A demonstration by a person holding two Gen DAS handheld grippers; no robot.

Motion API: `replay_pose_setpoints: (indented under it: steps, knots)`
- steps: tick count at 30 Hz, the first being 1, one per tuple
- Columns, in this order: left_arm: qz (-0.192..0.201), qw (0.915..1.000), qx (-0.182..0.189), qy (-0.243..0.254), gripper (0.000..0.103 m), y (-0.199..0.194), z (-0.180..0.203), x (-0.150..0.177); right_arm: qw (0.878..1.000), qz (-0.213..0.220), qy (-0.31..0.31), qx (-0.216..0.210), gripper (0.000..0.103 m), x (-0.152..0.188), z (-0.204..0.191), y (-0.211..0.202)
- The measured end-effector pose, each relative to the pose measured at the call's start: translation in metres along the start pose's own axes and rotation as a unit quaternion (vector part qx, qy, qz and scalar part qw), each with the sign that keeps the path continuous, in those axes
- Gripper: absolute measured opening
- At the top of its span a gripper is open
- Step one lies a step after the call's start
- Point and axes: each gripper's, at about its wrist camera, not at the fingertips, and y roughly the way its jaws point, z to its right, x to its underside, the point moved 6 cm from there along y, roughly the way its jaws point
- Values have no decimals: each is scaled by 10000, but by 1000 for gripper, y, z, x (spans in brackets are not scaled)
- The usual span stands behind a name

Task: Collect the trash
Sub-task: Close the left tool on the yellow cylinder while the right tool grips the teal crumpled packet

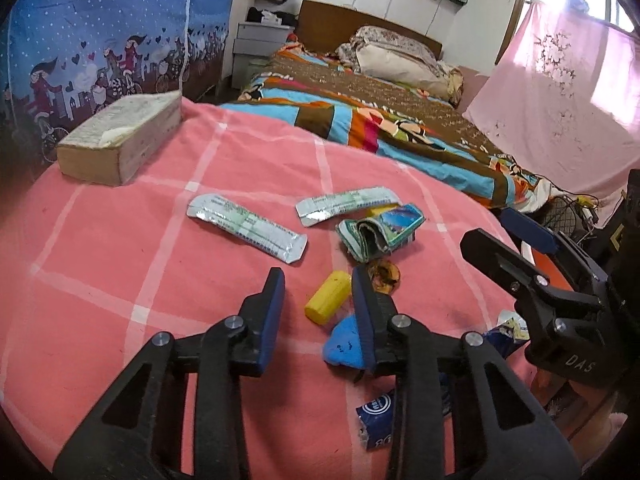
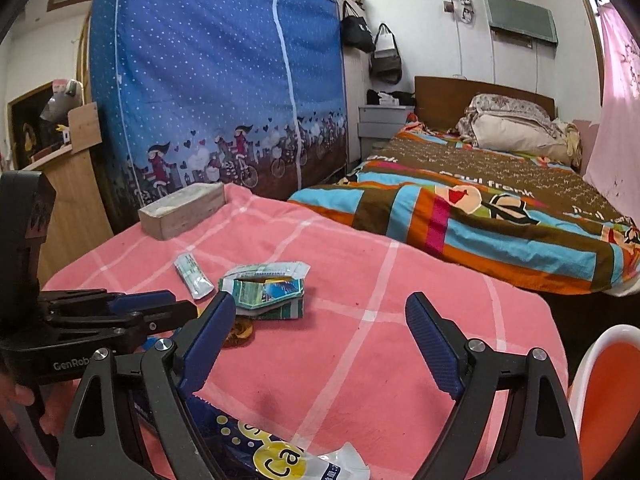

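Note:
Trash lies on a pink checked cloth [image 1: 120, 264]. In the left wrist view my left gripper [image 1: 318, 300] is open and empty, its fingers either side of a yellow cylinder cap [image 1: 327, 297], with a blue chalk-like piece [image 1: 344, 342] by the right finger. Beyond lie two silver wrappers [image 1: 246, 226] [image 1: 344, 204], a crumpled green-blue carton [image 1: 378, 232], an amber ring [image 1: 385, 276] and a blue wrapper [image 1: 376, 416]. My right gripper [image 2: 320, 316] is open and empty above the cloth; a blue-yellow snack bag [image 2: 276, 456] lies under it. The carton [image 2: 268, 292] shows there too.
A tissue box [image 1: 120, 140] sits at the cloth's far left. An orange-and-white bin [image 2: 604, 392] stands at the right edge. A bed with a striped quilt [image 1: 400, 120] lies beyond, and a blue wardrobe cover [image 2: 216, 80] at the left.

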Motion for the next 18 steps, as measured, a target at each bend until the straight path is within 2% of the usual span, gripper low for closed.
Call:
replay_pose_setpoints:
  steps: [12, 18]
  knots:
    - [-251, 9989, 287, -286, 37, 0, -6, 8, 9999, -146, -25, -50, 87, 4, -4, 4]
    - [-305, 9988, 256, -276, 34, 2, -7, 9, 9997, -209, -82, -50, 87, 7, -7, 7]
